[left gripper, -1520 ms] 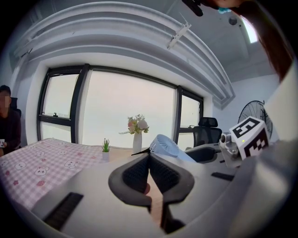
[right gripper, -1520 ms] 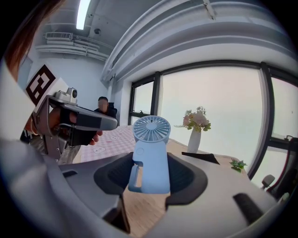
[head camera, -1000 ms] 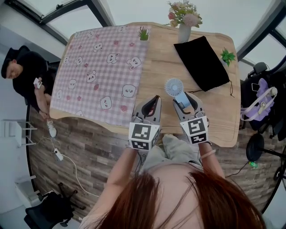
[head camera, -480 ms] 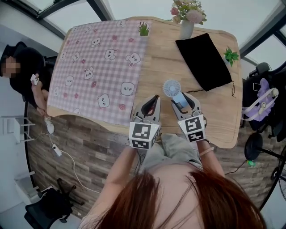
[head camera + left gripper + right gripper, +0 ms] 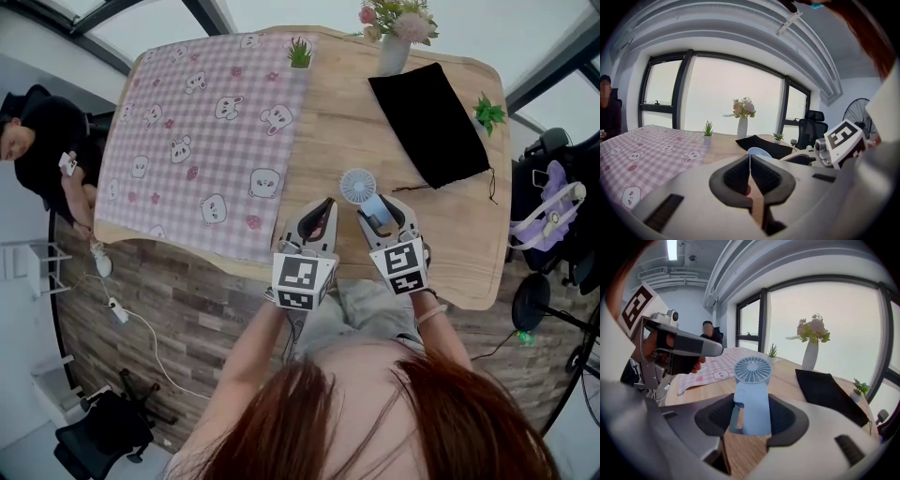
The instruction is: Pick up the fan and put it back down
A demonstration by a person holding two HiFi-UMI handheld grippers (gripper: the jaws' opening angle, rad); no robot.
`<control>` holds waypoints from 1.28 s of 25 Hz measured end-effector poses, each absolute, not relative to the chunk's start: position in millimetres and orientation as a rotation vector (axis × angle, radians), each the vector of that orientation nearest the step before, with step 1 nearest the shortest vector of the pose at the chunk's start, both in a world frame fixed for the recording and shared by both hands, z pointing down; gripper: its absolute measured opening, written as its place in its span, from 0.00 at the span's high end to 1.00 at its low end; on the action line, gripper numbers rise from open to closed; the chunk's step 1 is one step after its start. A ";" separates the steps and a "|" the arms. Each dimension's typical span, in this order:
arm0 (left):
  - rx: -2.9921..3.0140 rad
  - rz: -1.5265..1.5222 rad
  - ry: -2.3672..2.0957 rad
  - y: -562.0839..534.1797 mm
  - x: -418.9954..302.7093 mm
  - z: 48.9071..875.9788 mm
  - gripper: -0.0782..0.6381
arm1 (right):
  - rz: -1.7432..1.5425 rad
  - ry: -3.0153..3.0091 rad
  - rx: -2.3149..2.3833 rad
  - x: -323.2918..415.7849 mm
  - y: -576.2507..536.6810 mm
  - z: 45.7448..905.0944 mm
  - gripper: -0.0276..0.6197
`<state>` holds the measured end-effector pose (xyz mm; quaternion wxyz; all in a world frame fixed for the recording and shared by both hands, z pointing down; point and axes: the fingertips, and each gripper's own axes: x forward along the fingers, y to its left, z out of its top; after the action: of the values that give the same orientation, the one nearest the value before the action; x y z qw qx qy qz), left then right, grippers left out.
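2 grippers over near edge of table | right gripper: jaws clamped on handle of blue fan, fan head past jaw tips, over table's near side | left gripper: jaws pressed together, nothing between, same table edge

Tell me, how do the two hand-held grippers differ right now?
The right hand-held gripper holds the blue fan by its handle; the left hand-held gripper holds nothing. The right's jaws stand wide apart; the left's are together. Both point across the wooden table.
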<state>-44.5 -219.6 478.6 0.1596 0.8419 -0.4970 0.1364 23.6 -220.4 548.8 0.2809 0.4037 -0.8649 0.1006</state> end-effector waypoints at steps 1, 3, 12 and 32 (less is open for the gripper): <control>2.403 0.394 -1.417 -219.2 -44.3 480.6 0.87 | 0.274 -2.315 1.077 23.7 -219.7 551.1 0.63; 2.397 0.402 -1.412 -218.8 -43.8 484.6 0.87 | 0.282 -2.310 1.068 23.4 -218.9 555.6 0.63; 2.381 0.431 -1.381 -220.2 -39.5 503.3 0.87 | 0.315 -2.283 1.033 23.8 -218.9 577.5 0.63; 2.331 0.494 -1.330 -226.7 -39.7 544.1 0.87 | 0.387 -2.230 0.969 24.5 -219.4 616.3 0.63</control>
<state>-39.7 -226.7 544.1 0.2051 0.8360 -0.4770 0.1773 24.5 -219.4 616.3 0.3331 0.3711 -0.8541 0.1482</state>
